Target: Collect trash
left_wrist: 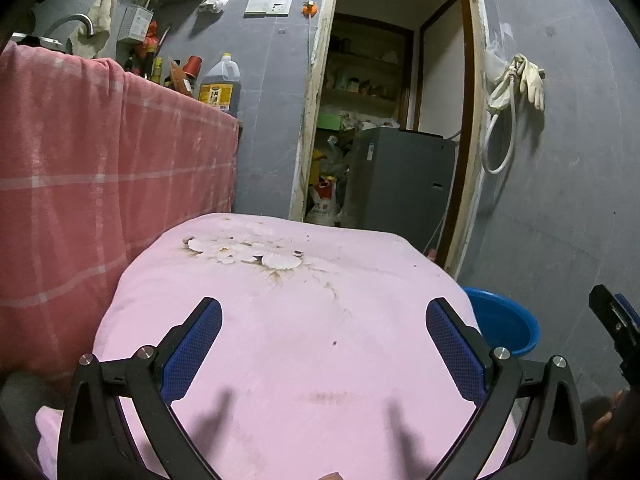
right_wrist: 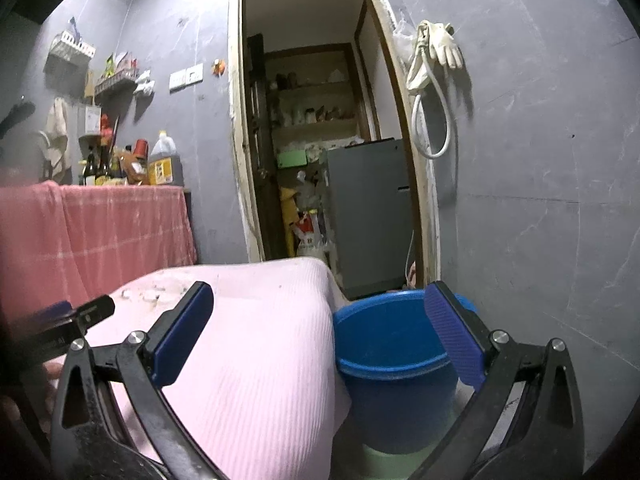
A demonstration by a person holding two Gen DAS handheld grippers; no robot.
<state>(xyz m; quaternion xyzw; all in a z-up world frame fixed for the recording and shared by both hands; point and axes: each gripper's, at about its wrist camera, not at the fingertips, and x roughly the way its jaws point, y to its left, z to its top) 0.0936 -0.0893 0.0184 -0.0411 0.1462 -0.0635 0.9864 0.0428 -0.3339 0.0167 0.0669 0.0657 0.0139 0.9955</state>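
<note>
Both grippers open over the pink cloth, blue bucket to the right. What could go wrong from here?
1. No trash is visible on the pink cloth; the left gripper may pinch fabric instead.
2. The blue bucket sits close against the cloth's edge; the right gripper could knock it.
3. The grippers are close together, so they might collide.

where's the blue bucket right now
The blue bucket stands on the floor at the right edge of the pink-covered table, before the doorway; in the right wrist view, the open right gripper frames it.
</note>
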